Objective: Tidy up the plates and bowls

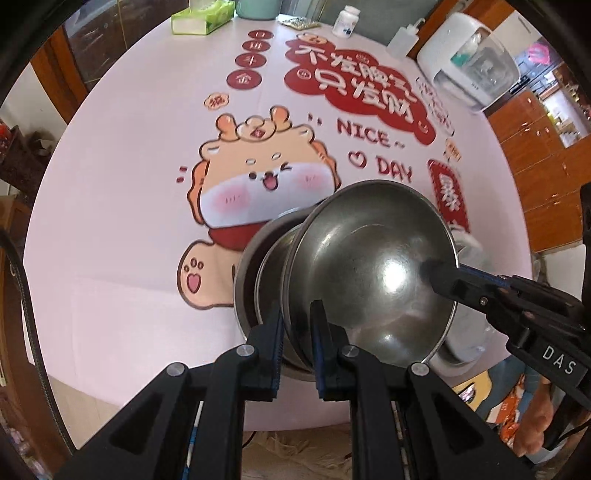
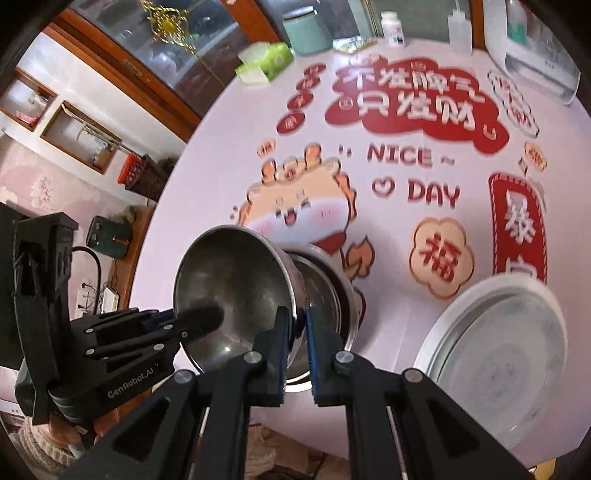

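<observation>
A steel bowl [image 1: 373,273] is held tilted above a second steel bowl [image 1: 247,280] that rests on the table. My left gripper [image 1: 297,328] is shut on the tilted bowl's near rim. My right gripper [image 2: 297,328] is shut on the opposite rim of the same bowl [image 2: 232,288]; one of its fingers [image 1: 443,277] shows inside the bowl in the left wrist view. The lower bowl [image 2: 332,291] sits just beyond. A white plate [image 2: 495,354] lies on the table at the right of the bowls.
The round table [image 1: 122,221] has a pink printed cloth. At its far edge stand a tissue box [image 1: 203,18], a teal jar [image 2: 308,31], a white pill bottle [image 1: 345,20], a squeeze bottle [image 1: 400,40] and a white appliance [image 1: 476,62].
</observation>
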